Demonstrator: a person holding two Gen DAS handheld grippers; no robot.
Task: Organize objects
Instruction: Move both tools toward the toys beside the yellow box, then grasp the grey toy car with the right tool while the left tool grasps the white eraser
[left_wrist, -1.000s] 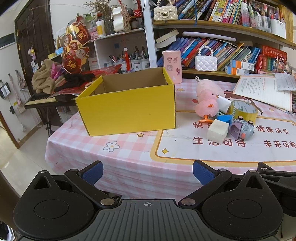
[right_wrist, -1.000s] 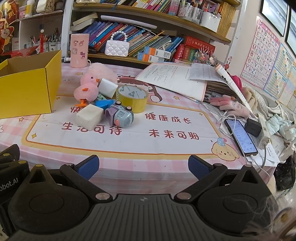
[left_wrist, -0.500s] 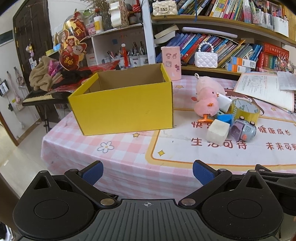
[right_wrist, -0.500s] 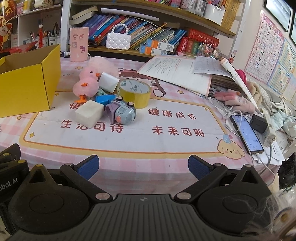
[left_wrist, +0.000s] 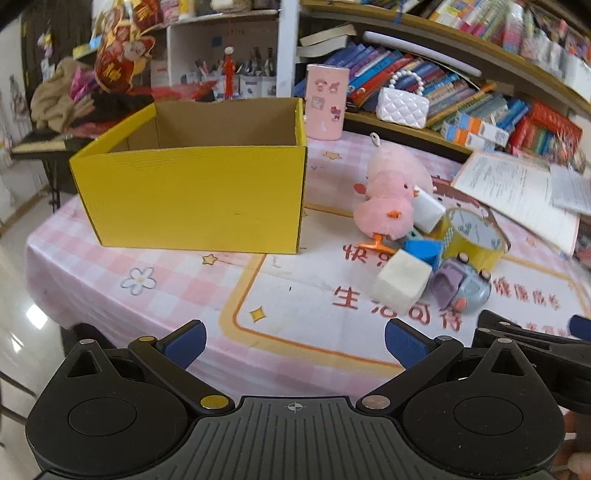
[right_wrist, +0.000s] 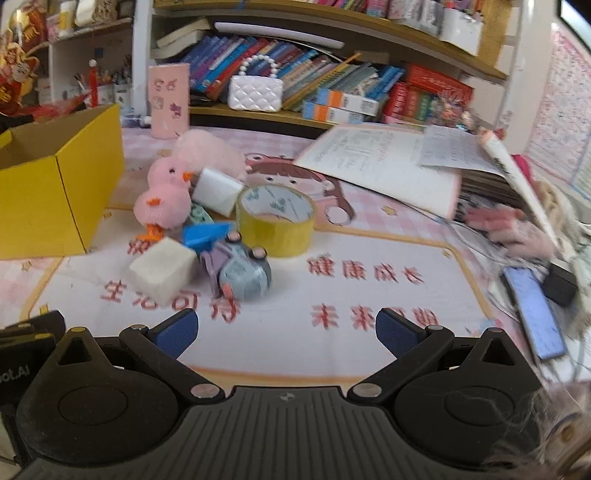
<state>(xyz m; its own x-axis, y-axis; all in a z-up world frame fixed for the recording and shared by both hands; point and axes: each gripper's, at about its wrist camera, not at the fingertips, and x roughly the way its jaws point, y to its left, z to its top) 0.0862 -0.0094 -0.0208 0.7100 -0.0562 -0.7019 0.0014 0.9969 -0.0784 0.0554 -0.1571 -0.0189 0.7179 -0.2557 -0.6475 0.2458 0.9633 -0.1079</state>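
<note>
An open, empty yellow cardboard box (left_wrist: 192, 195) stands on the pink checked tablecloth; its corner shows in the right wrist view (right_wrist: 55, 199). Right of it lies a cluster: a pink plush chick (left_wrist: 386, 206) (right_wrist: 164, 199), a white foam block (left_wrist: 400, 284) (right_wrist: 162, 273), a second white block (right_wrist: 216, 190), a blue piece (right_wrist: 203, 234), a grey-purple toy car (left_wrist: 461, 286) (right_wrist: 240, 275) and a yellow tape roll (left_wrist: 474, 236) (right_wrist: 275, 218). My left gripper (left_wrist: 293, 341) is open and empty, short of the box. My right gripper (right_wrist: 286, 330) is open and empty, just before the toy car.
A pink cup (left_wrist: 327, 101) and a white quilted purse (left_wrist: 402, 107) stand behind the box by the bookshelf. Open papers (right_wrist: 384, 162) lie at the back right. A phone (right_wrist: 533, 310) and cables lie at the right edge. The table's left edge (left_wrist: 48, 258) drops to the floor.
Both grippers have moved forward over the table. The box and the toy cluster now appear nearer and larger. Both stayed open; nothing on the table moved.
</note>
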